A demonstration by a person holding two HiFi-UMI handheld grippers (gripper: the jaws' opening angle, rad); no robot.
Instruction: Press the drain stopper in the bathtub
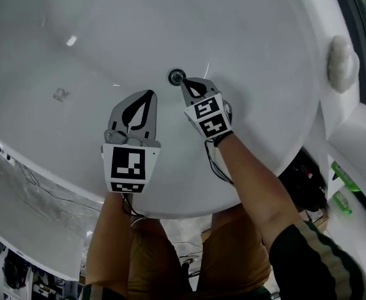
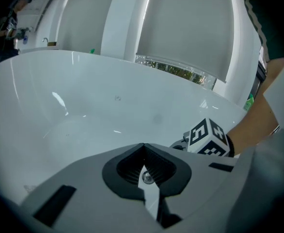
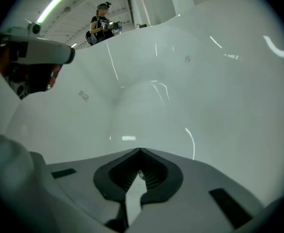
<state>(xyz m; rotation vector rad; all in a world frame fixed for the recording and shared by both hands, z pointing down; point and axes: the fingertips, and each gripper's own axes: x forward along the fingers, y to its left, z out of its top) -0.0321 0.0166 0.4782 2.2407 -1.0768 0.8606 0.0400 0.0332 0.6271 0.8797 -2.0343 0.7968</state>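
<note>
The round chrome drain stopper (image 1: 175, 75) sits in the floor of the white bathtub (image 1: 108, 36). My right gripper (image 1: 184, 81) is shut, empty, and its tip rests at the stopper's near right edge. My left gripper (image 1: 150, 93) hangs a little to the left of the stopper and nearer to me, apart from it, with its jaws shut on nothing. In the left gripper view the shut left gripper (image 2: 143, 144) points across the tub, with the right gripper's marker cube (image 2: 207, 137) to its right. In the right gripper view the shut right gripper (image 3: 141, 151) hides the stopper.
The tub's curved rim (image 1: 45, 167) runs along the near side, between me and the basin. A white rounded fitting (image 1: 341, 63) sits on the rim at the far right. Green items (image 1: 342, 175) lie outside the tub at the right. A person (image 3: 102, 25) stands far off.
</note>
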